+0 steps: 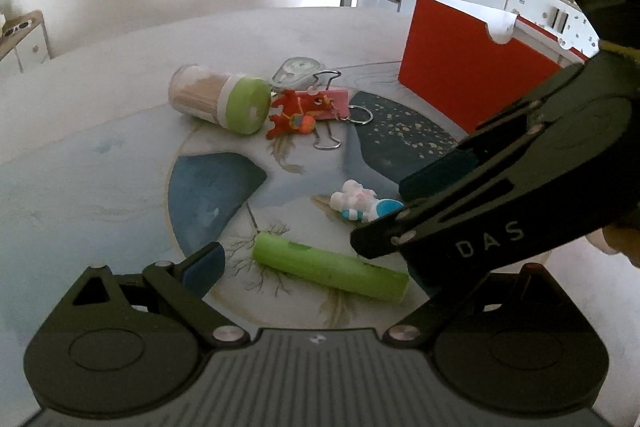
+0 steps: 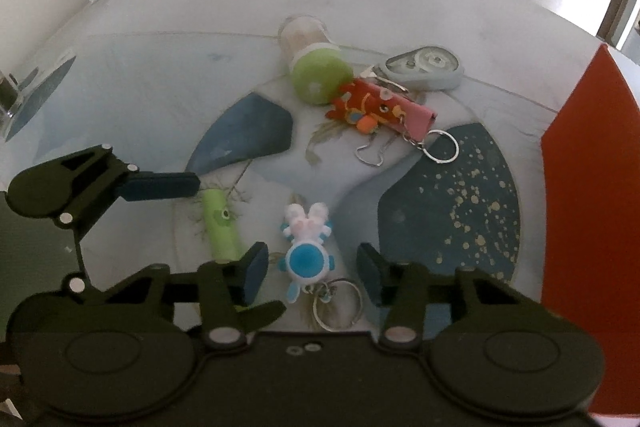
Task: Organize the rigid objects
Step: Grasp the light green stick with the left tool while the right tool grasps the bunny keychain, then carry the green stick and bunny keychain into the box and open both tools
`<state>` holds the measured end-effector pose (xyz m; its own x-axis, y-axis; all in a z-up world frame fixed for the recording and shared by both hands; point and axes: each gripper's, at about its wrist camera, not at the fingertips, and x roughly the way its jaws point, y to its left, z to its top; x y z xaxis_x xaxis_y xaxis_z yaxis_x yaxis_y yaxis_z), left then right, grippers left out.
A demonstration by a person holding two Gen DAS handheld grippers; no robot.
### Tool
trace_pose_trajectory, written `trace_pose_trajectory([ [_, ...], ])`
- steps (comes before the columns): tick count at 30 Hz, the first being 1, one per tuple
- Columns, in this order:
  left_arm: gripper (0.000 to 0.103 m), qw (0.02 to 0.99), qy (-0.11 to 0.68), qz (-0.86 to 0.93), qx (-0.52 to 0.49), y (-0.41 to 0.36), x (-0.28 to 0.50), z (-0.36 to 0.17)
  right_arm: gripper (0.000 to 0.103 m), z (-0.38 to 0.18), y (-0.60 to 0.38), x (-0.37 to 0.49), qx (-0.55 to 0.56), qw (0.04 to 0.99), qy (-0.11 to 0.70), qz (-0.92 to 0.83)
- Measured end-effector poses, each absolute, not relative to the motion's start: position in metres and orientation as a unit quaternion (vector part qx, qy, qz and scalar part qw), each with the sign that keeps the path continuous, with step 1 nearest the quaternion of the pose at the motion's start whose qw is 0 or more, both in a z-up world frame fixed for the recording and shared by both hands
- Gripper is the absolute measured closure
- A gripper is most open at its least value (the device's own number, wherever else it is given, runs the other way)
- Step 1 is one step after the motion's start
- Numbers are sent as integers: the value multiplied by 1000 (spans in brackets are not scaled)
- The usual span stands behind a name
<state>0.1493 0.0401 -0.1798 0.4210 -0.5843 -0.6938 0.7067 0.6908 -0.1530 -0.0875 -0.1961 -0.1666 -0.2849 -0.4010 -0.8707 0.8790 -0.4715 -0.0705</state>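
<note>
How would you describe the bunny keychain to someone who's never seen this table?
On the round patterned table, look near the right gripper, right of the green tube. The bunny keychain lies between its fingers: white and pink ears, blue round belly, unlike the red keychain.

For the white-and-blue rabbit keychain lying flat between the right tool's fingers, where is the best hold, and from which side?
Grip the rabbit keychain across its round blue body, coming down from above. It lies flat, ears pointing away, its ring trailing toward the camera. The right tool already straddles that body, pads not yet touching; the ears and ring look too thin to hold.
</note>
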Motion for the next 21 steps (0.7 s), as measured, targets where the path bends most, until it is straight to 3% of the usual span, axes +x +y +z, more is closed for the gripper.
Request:
trace_pose_trajectory([
  [3,6,838,368,-394,87,38,147,-180,66,-166,-198,-86,414,429,295,-746],
  [8,20,835,359,-404,103,35,143,-179,75,-166,-197,-86,414,433,293,-745],
  [21,21,832,364,-406,101,36,140,-171,76,-141,-180,-91,405,418,253,-773],
])
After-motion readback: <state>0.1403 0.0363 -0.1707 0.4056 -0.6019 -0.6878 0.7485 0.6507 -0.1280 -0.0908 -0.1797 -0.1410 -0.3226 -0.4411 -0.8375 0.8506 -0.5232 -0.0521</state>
